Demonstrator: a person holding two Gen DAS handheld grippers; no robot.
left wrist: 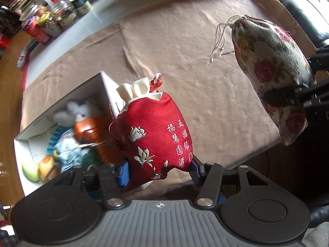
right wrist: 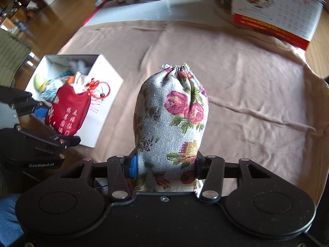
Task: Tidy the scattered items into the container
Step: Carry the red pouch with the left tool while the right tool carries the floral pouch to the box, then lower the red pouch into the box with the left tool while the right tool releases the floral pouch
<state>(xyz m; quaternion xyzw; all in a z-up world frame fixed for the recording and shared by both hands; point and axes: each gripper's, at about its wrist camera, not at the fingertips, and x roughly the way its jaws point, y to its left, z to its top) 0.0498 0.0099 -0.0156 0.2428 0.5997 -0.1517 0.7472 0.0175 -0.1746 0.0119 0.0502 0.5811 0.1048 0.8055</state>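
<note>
A red embroidered pouch (left wrist: 154,135) with a cream top and white characters hangs in my left gripper (left wrist: 160,174), which is shut on its base, just right of the white box (left wrist: 107,86). The box holds a plush rabbit (left wrist: 80,111), an orange piece and several small toys. My right gripper (right wrist: 165,167) is shut on the lower end of a floral drawstring pouch (right wrist: 172,119), held above the beige cloth. From the left wrist view the floral pouch (left wrist: 269,70) hangs at the right; from the right wrist view the red pouch (right wrist: 67,113) is over the box (right wrist: 102,111).
A beige cloth (right wrist: 246,86) covers the table. Jars and tins (left wrist: 49,20) crowd the far left edge. A red and white calendar box (right wrist: 275,14) lies at the back right. A black chair (left wrist: 304,14) stands past the table's right side.
</note>
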